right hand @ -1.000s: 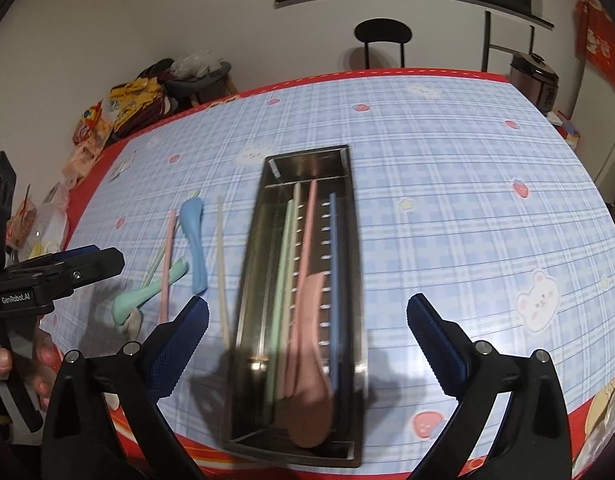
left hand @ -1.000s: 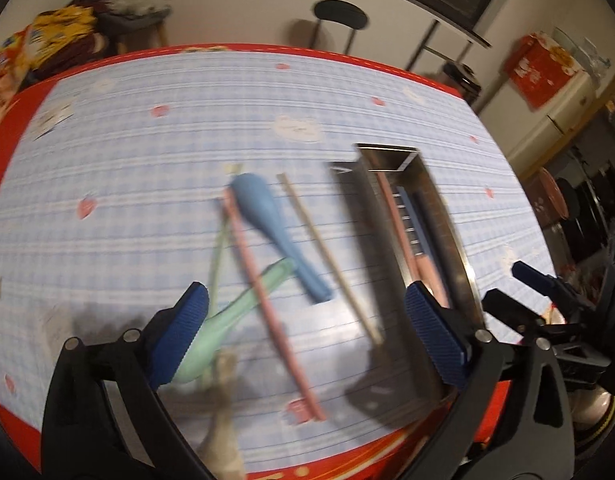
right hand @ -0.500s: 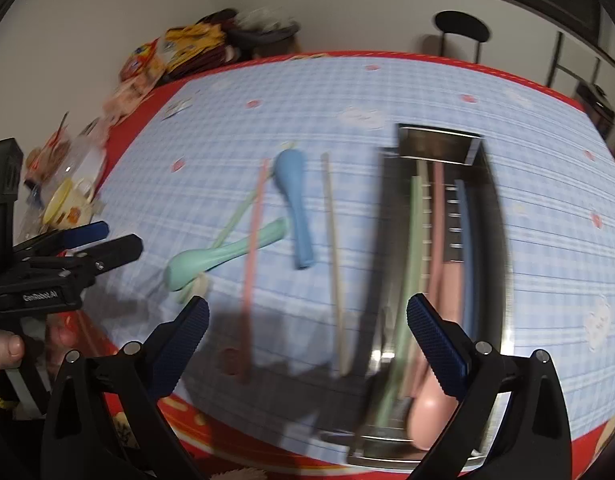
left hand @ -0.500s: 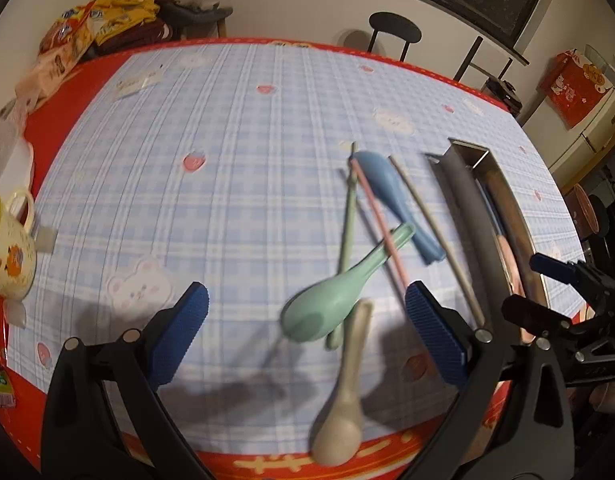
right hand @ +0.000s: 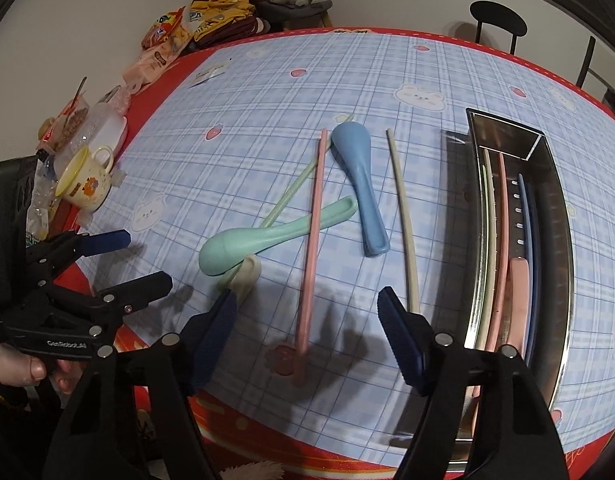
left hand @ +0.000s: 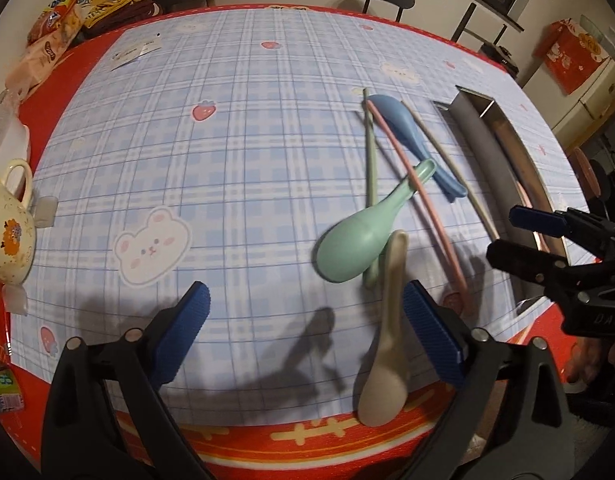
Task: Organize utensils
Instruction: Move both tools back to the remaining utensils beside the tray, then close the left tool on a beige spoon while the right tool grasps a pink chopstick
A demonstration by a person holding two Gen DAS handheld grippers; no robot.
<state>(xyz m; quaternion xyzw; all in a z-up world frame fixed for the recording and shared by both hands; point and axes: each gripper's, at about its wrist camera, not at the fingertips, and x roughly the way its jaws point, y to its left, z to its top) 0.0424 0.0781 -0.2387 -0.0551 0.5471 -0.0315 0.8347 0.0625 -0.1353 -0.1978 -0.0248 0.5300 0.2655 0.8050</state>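
Note:
My left gripper (left hand: 307,332) hovers low over the table's near edge, jaws wide and closing. The beige spoon (left hand: 387,344) lies between them by the right pad, untouched. The green spoon (left hand: 359,232) rests on it. My right gripper (right hand: 307,332) is closing astride the pink chopstick (right hand: 309,260), pads clear of it. Further off lie the blue spoon (right hand: 359,184), beige chopstick (right hand: 403,216) and green chopstick (right hand: 299,184). The steel tray (right hand: 503,136) at the right holds chopsticks and a pink spoon (right hand: 515,300).
A yellow mug (left hand: 7,232) stands at the table's left edge, with plastic tubs behind it. Snack bags (right hand: 167,36) pile up at the far left corner. A black chair (right hand: 497,20) stands beyond the table. A hand (right hand: 23,368) holds the left gripper's grip.
Both grippers have swung left from the tray to the loose utensils and dropped a little. The right jaws have narrowed visibly; the left ones only slightly.

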